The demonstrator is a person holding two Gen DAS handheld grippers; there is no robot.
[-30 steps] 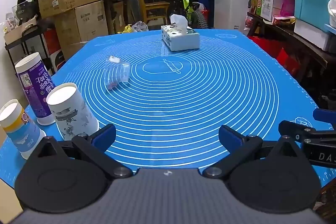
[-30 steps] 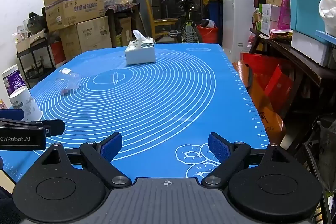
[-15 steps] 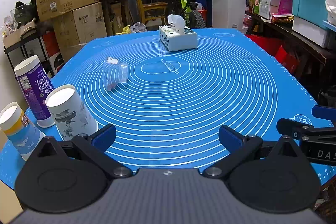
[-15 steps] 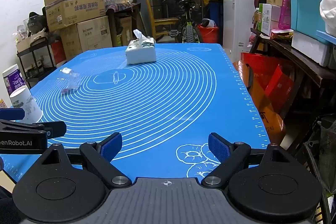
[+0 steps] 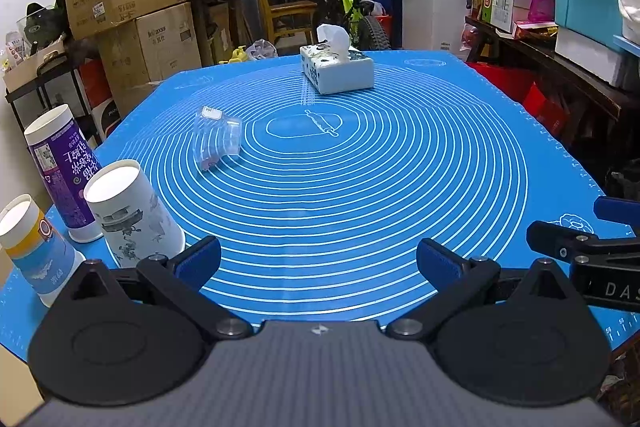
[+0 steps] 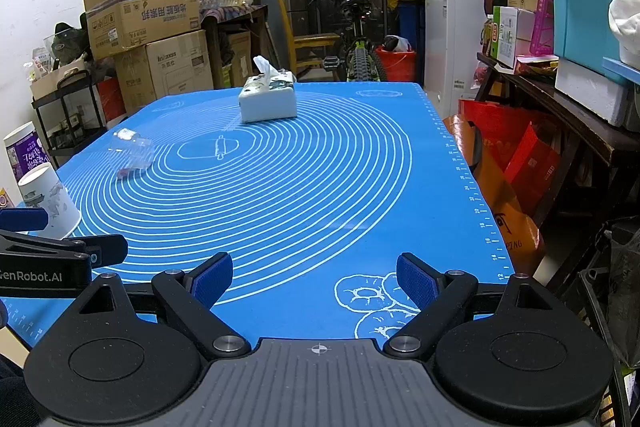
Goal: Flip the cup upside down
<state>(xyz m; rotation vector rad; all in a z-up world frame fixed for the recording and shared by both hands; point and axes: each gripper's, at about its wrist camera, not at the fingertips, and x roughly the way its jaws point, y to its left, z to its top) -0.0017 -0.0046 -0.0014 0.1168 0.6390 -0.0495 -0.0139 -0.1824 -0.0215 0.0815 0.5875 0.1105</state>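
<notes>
Paper cup (image 5: 132, 219), white with grey print, stands just left of your left gripper (image 5: 318, 261) on the counter (image 5: 360, 187). Likely light and crushable: grip mid-wall, gently. Both grippers, right gripper (image 6: 314, 281) included, gape wide, holding nothing.

Three paper cups (image 5: 134, 217), one tissue box (image 5: 338, 71) and one clear plastic cup (image 5: 216, 137) on one blue mat (image 5: 360, 187).
</notes>
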